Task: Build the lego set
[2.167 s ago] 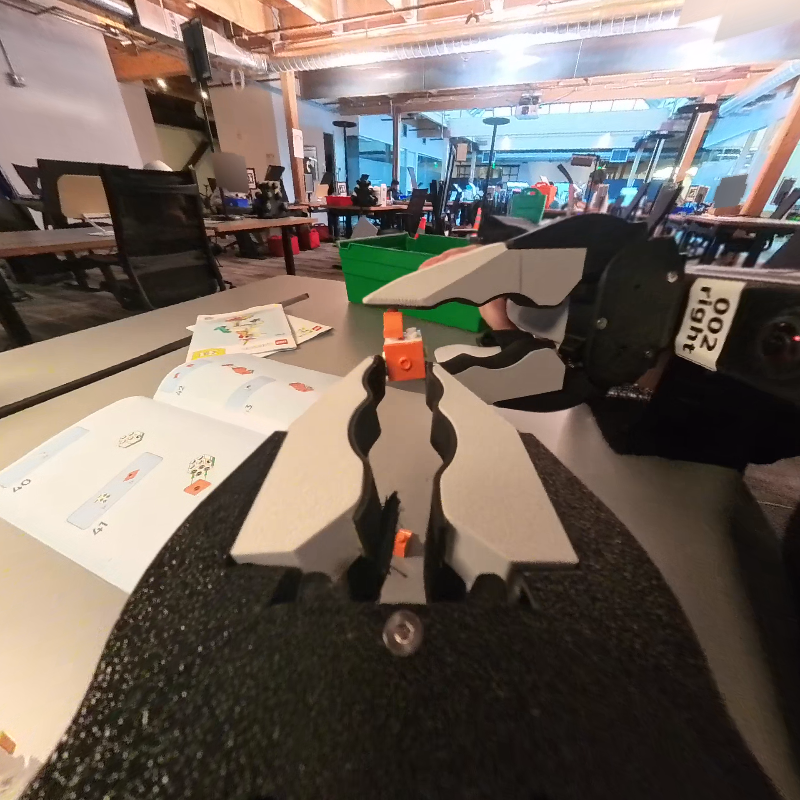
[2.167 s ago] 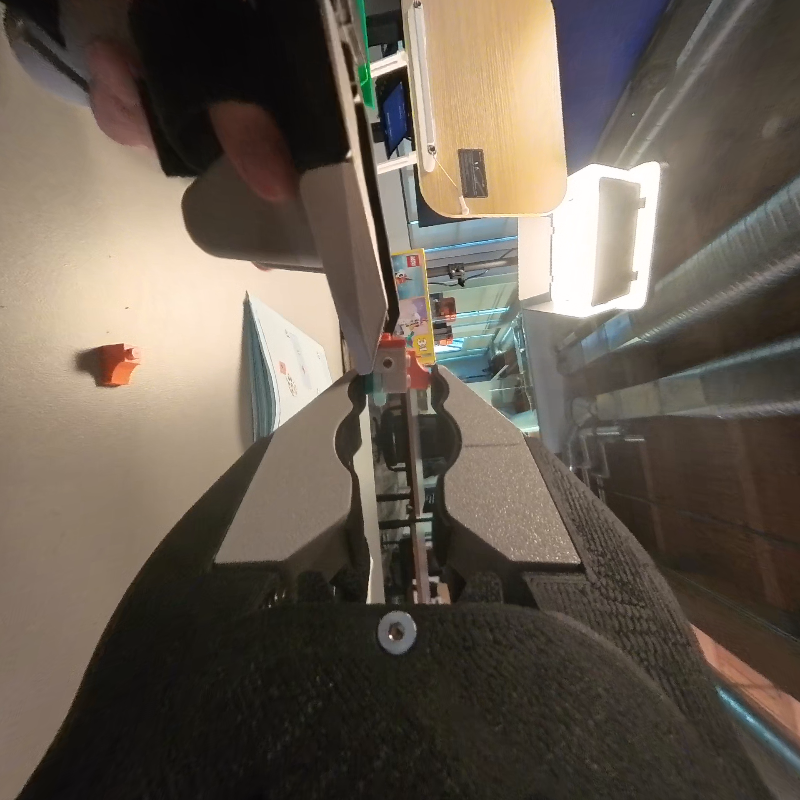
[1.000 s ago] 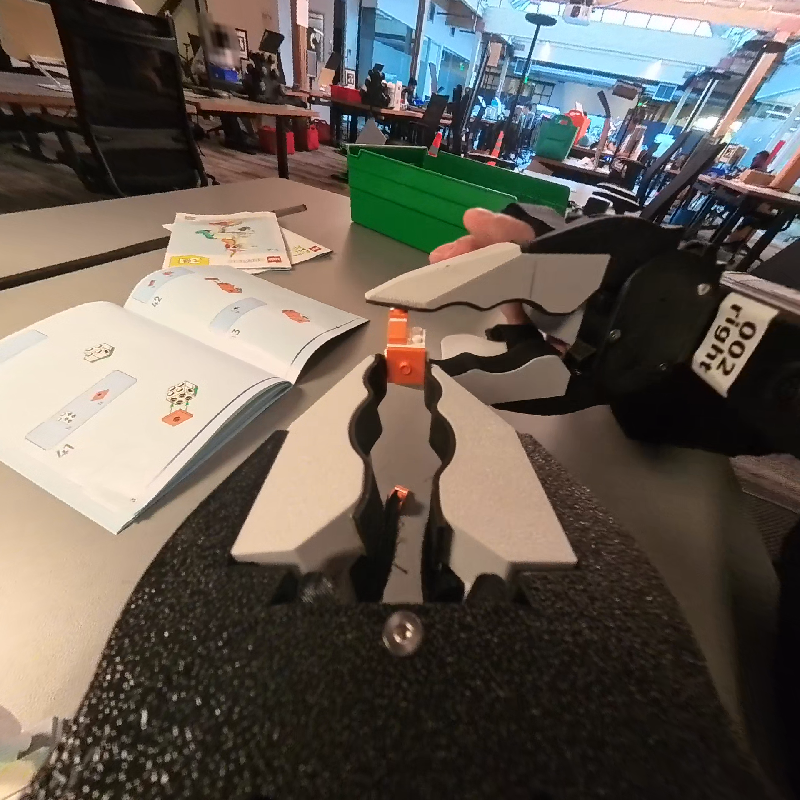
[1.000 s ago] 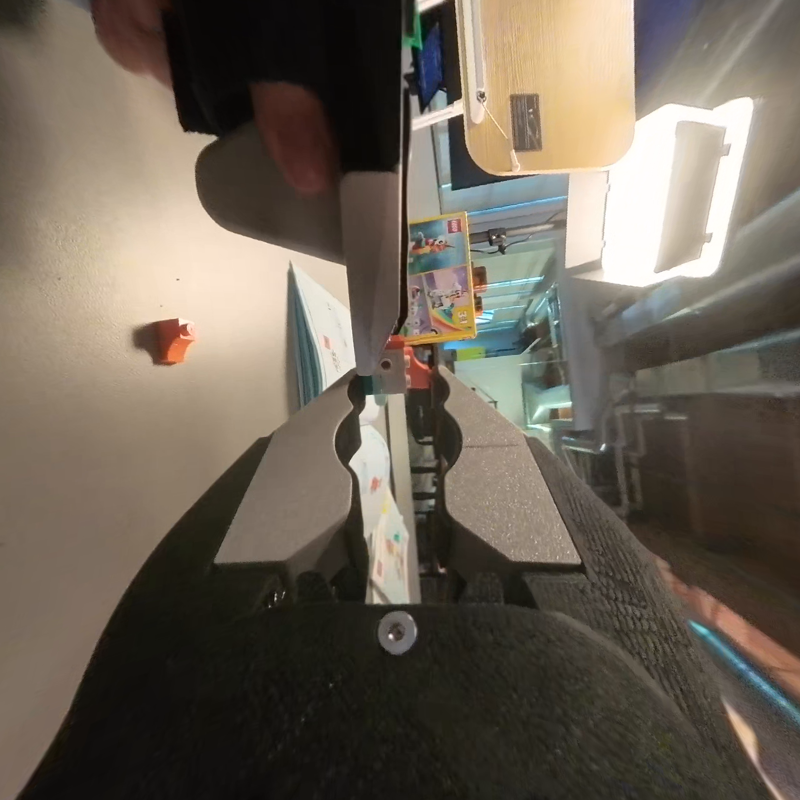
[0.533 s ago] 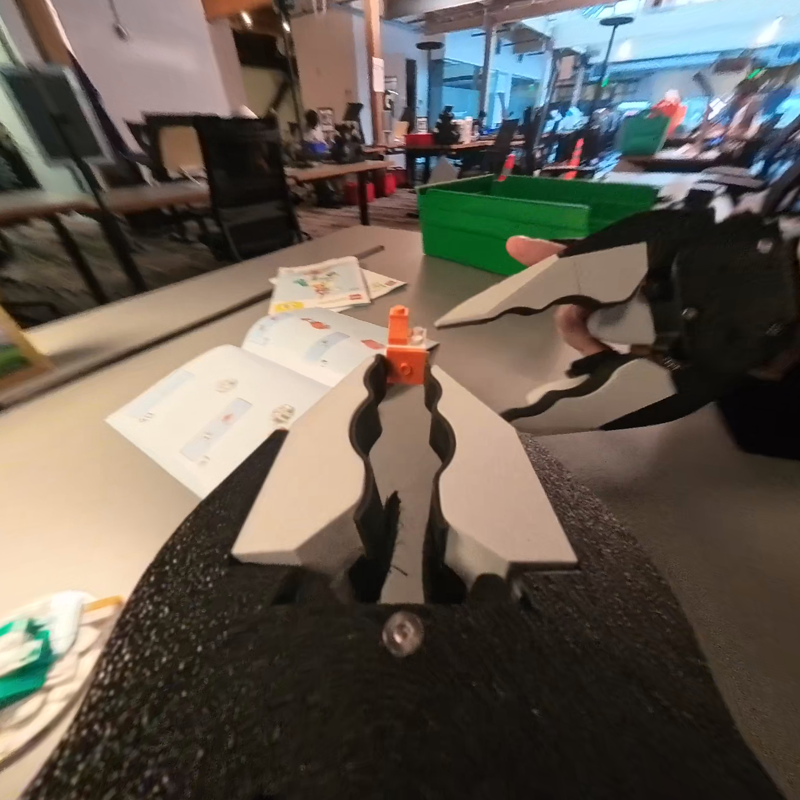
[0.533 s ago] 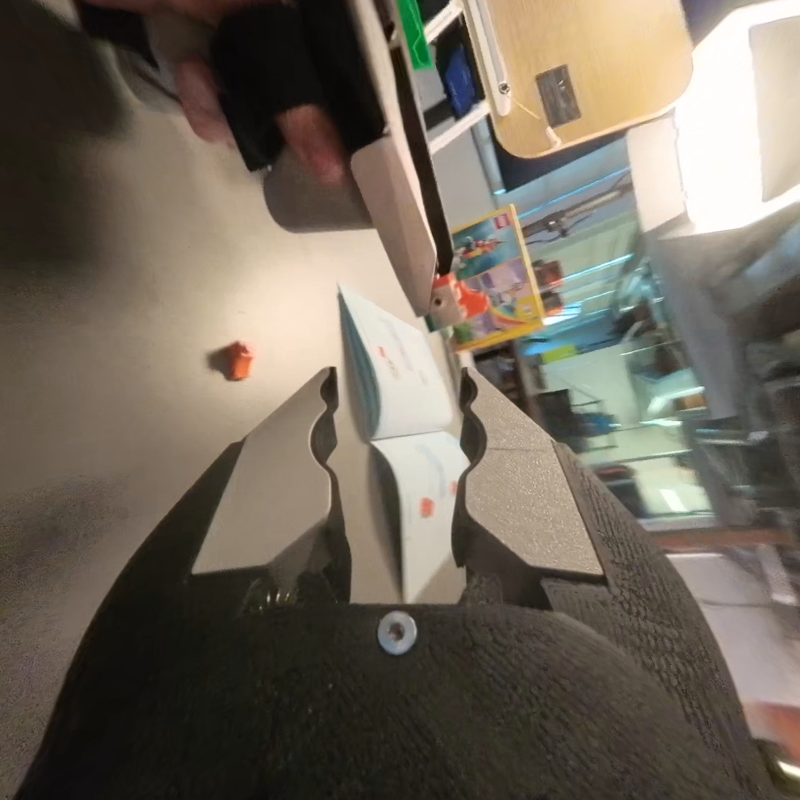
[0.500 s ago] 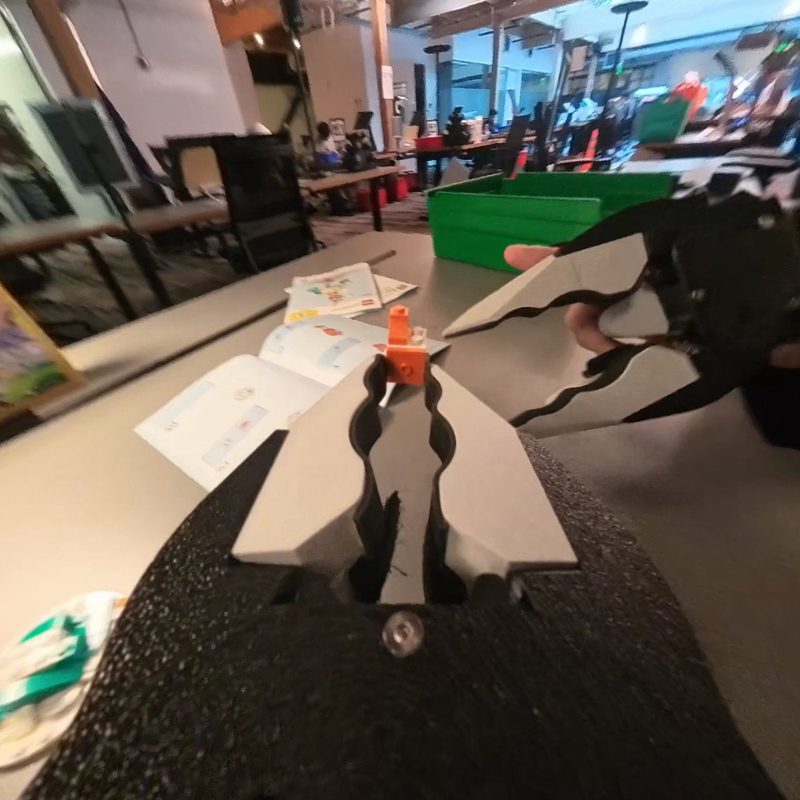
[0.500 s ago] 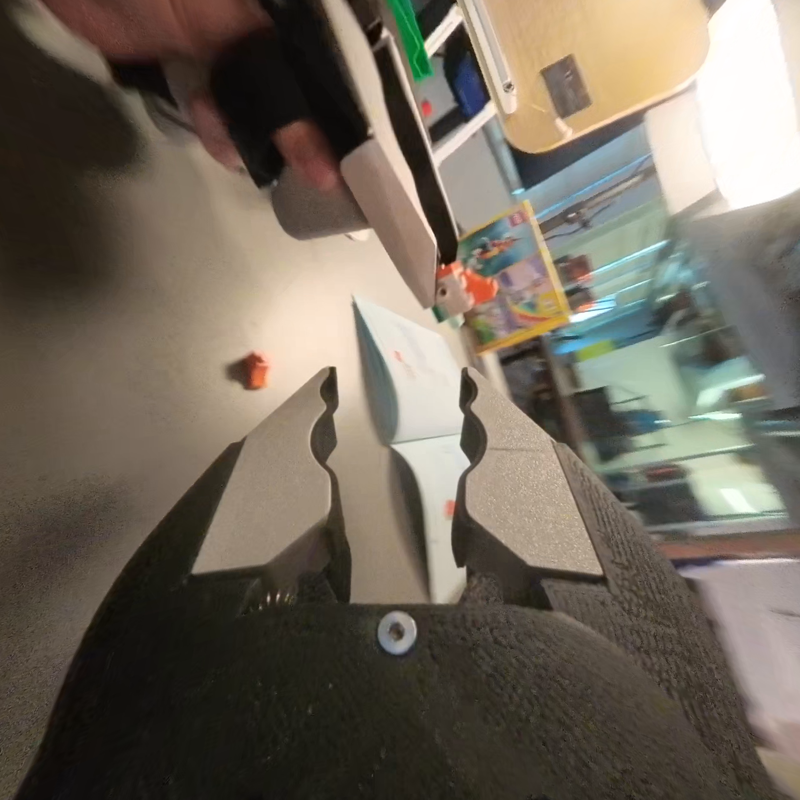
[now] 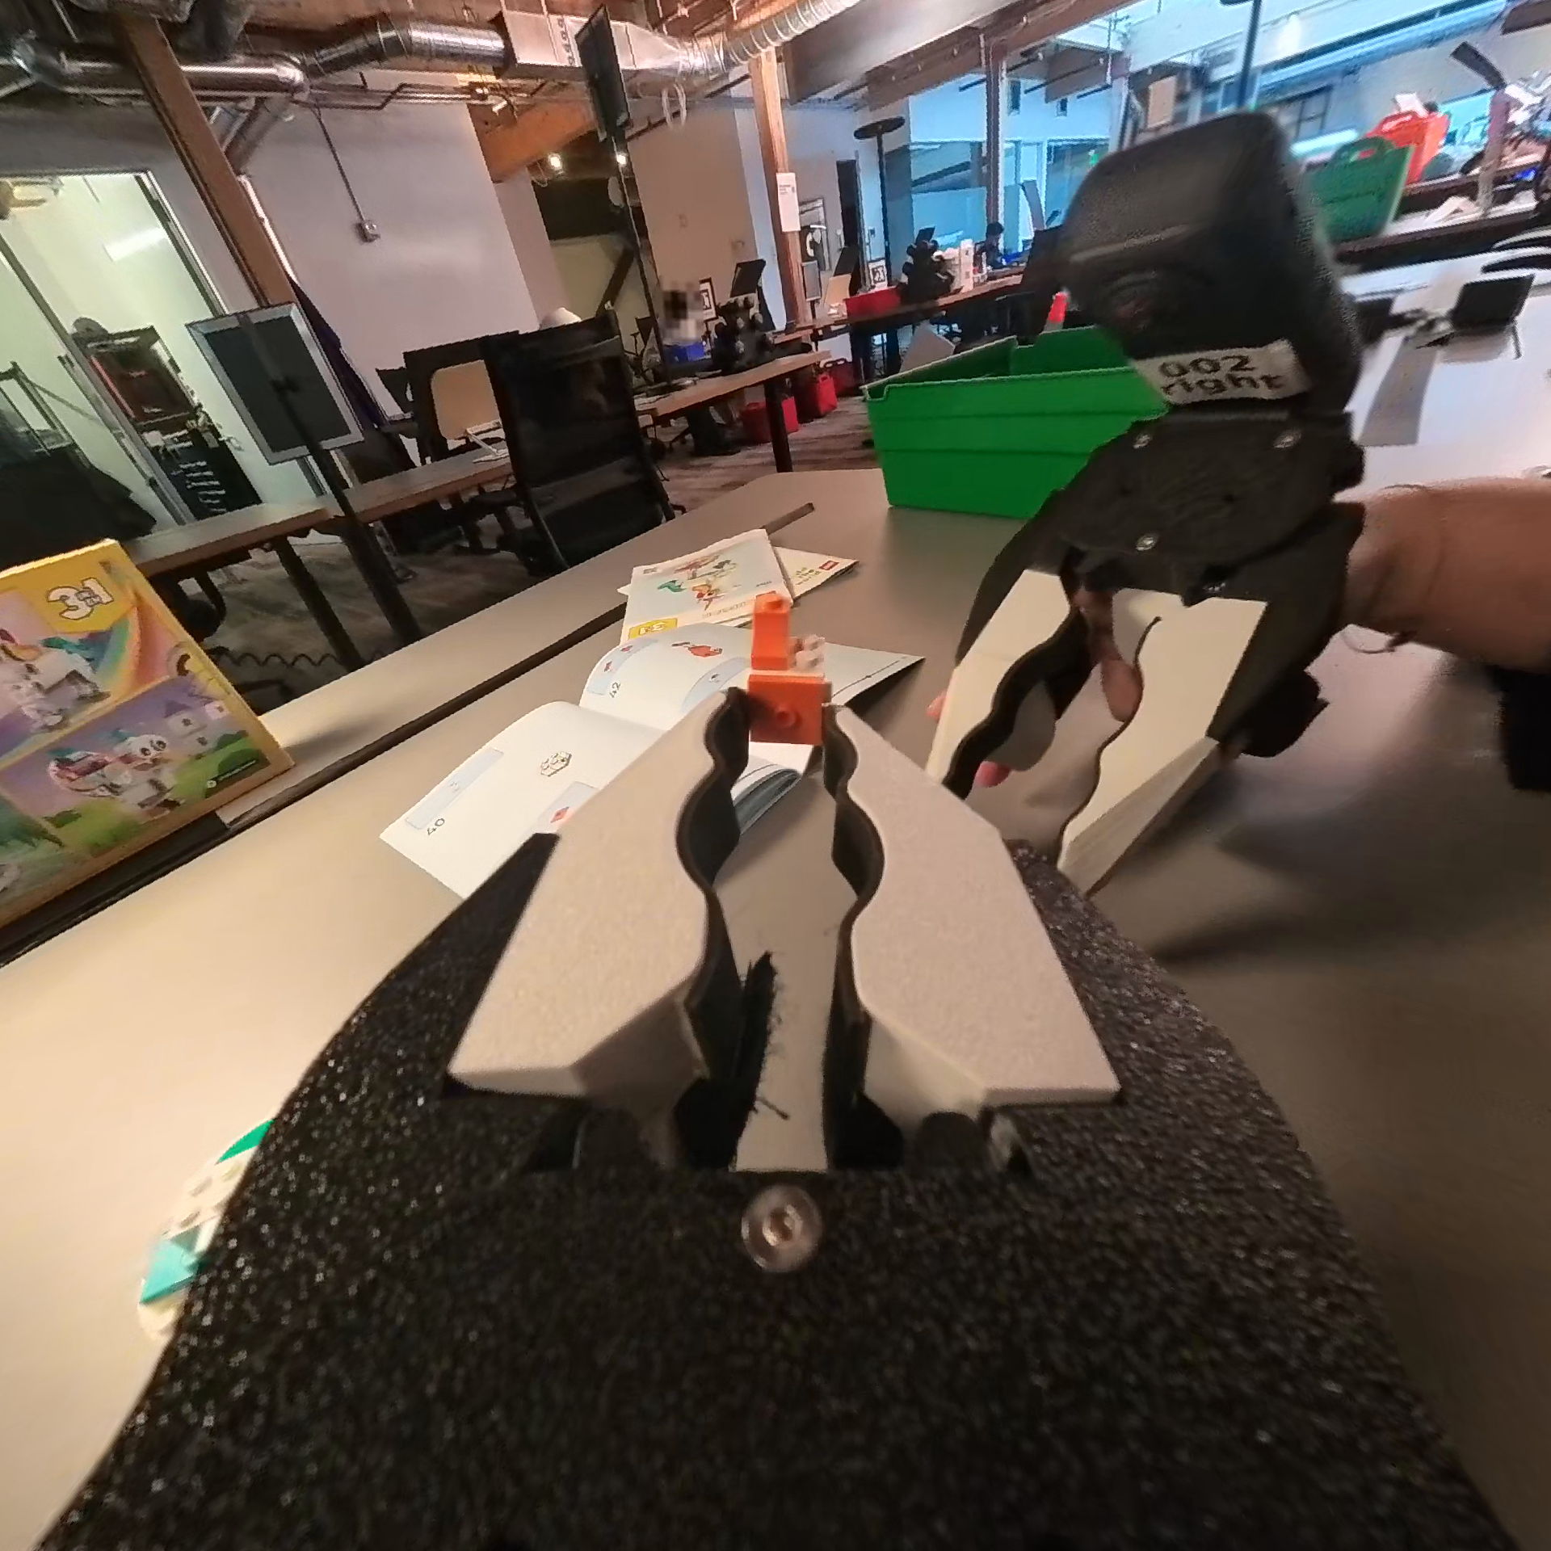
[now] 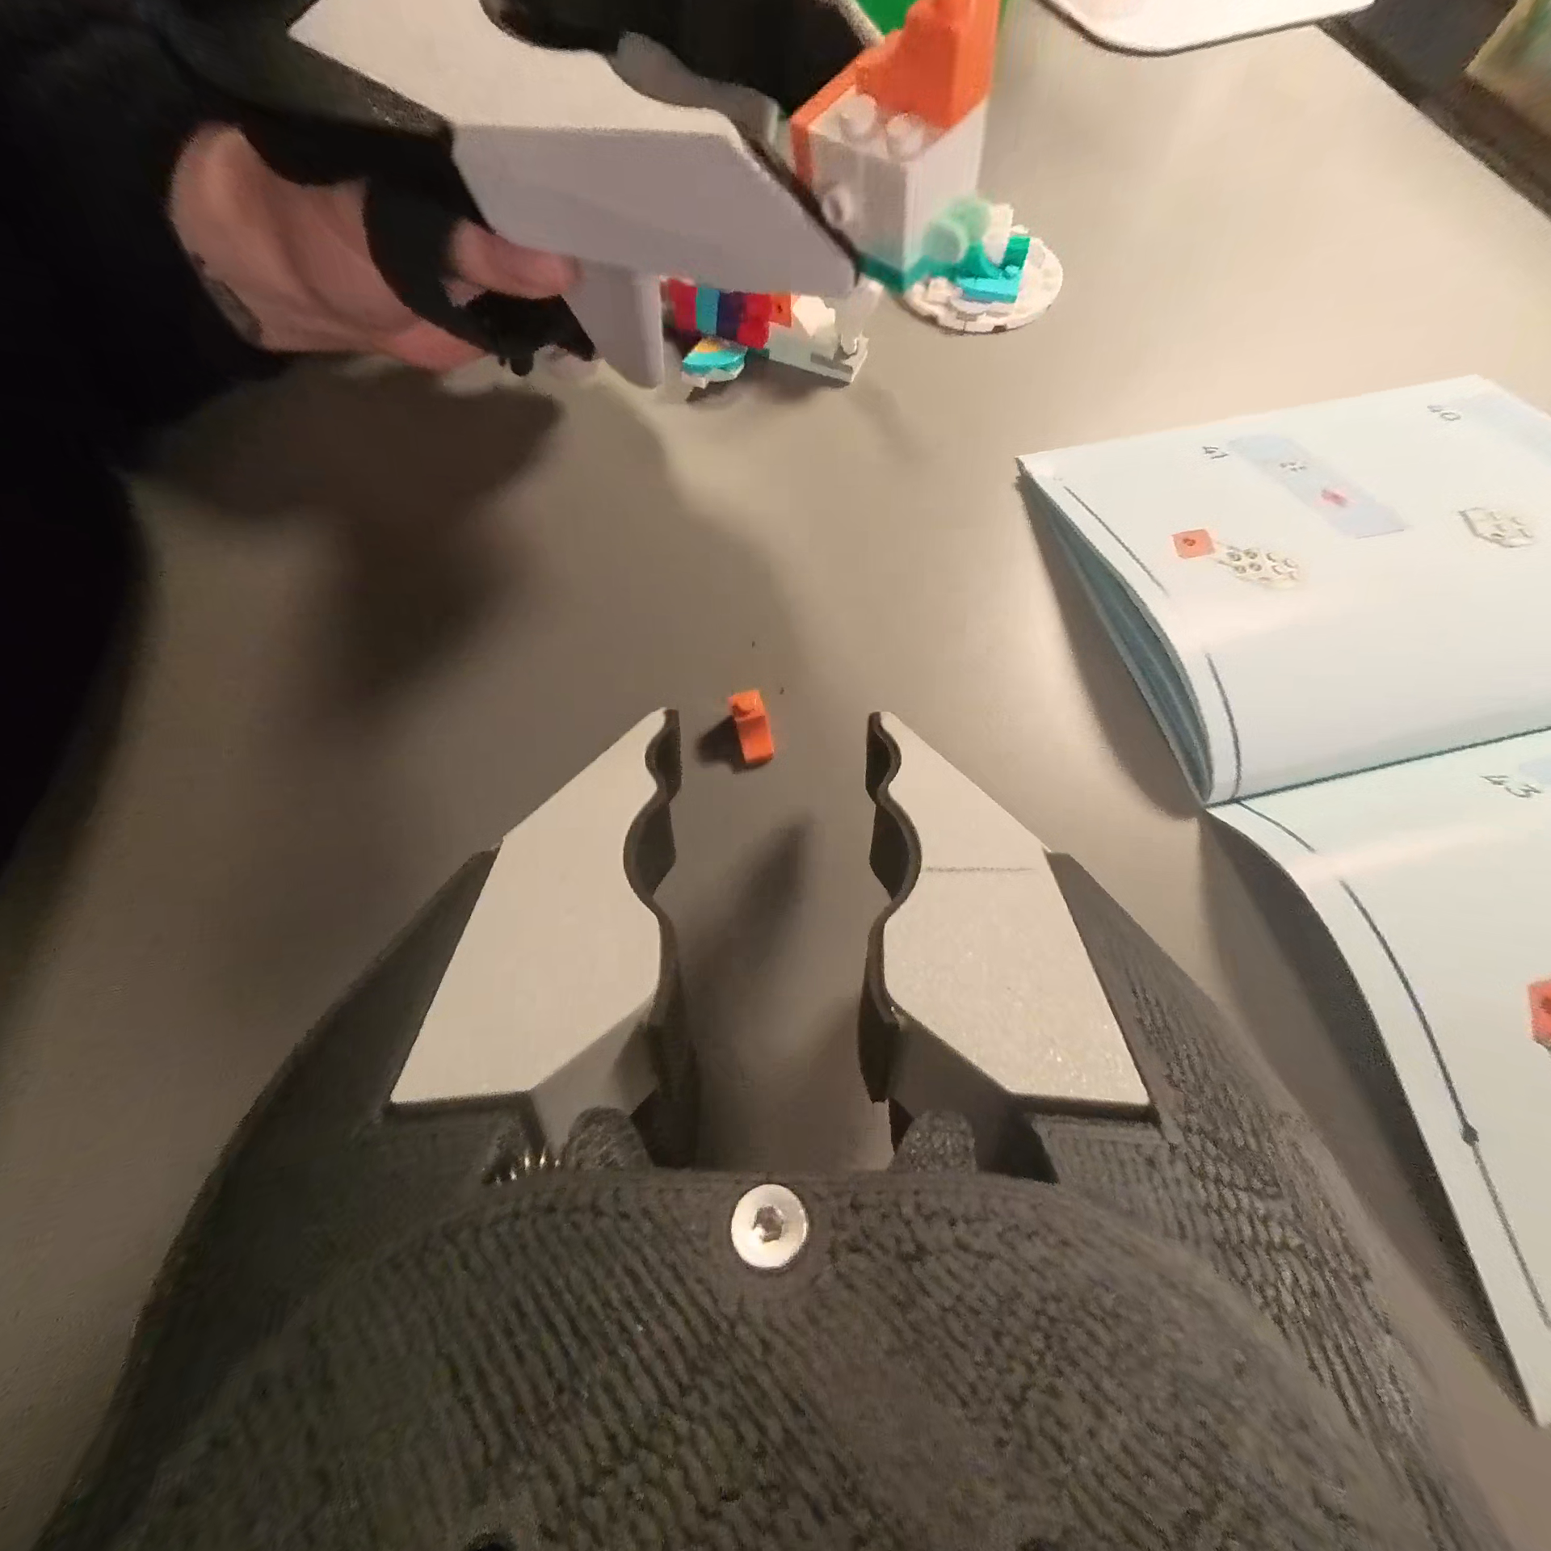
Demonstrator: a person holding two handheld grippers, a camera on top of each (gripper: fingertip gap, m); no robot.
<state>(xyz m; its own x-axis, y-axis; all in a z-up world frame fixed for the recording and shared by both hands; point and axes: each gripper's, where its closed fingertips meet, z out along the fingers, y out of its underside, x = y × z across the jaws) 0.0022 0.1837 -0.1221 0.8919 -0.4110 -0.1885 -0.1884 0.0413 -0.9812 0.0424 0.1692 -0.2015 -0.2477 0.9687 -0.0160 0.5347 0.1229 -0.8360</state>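
Note:
My left gripper (image 9: 785, 722) is shut on a small orange and white lego assembly (image 9: 787, 684) and holds it above the table. In the right wrist view the assembly (image 10: 890, 159) shows orange, white and teal parts at the top, pinched by a left finger (image 10: 638, 201). My right gripper (image 10: 770, 726) is open and empty, pointing down at the table. A small loose orange piece (image 10: 749, 728) lies on the table just ahead of its fingertips, nearer the left one. The right gripper also shows in the left wrist view (image 9: 1083, 755), to the right of the assembly.
An open instruction booklet (image 10: 1343, 638) lies right of the orange piece. A colourful lego model (image 10: 755, 331) and a round white plate with teal pieces (image 10: 982, 289) stand beyond. A green bin (image 9: 999, 436), more leaflets (image 9: 713, 587) and the set's box (image 9: 109, 705) are on the table. My hands' fingertips stand some 9 cm from each other.
My right gripper has opened, left the assembly and turned down toward the table over the loose orange piece. My left gripper keeps hold of the assembly and has swung left.

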